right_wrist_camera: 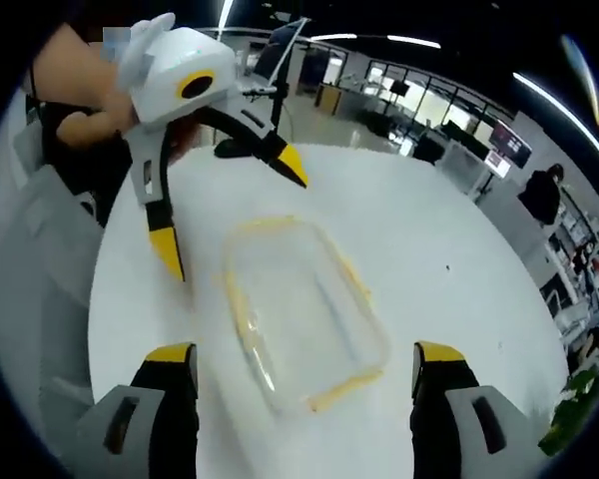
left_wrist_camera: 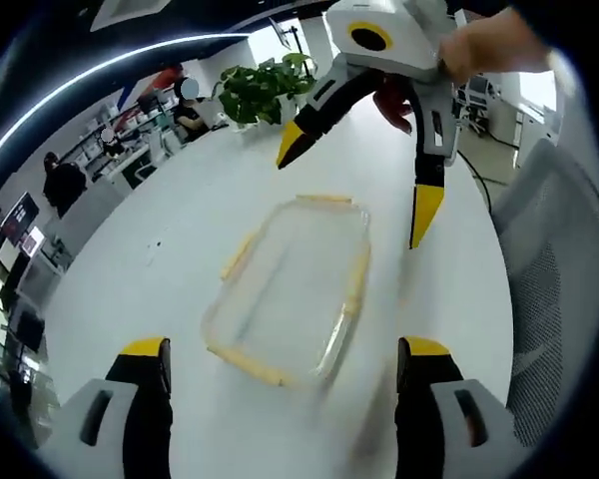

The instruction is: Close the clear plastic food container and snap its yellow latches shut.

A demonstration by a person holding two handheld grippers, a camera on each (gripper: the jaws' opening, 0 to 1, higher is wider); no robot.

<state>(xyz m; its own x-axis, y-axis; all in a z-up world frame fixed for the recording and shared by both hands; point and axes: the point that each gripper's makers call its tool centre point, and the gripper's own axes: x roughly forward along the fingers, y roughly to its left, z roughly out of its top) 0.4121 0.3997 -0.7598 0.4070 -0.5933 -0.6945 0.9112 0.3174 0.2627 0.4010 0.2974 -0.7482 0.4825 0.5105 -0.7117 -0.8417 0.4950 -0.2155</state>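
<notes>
The white table (left_wrist_camera: 130, 249) carries the clear container (left_wrist_camera: 295, 289), lid on, between the two grippers. Its long axis runs from the left gripper (left_wrist_camera: 290, 374) toward the right gripper (left_wrist_camera: 354, 190) (both spread wide, holding nothing). Yellow latches (left_wrist_camera: 357, 274) line its edges; neither gripper looks clearly nearer.

I saw a clear container (left_wrist_camera: 295, 284) edged with pale yellow latches (left_wrist_camera: 243, 361) on the white table (left_wrist_camera: 150, 269). My grippers (left_wrist_camera: 285, 374) were white and black with yellow tips; the plant (left_wrist_camera: 260, 88) was green.
</notes>
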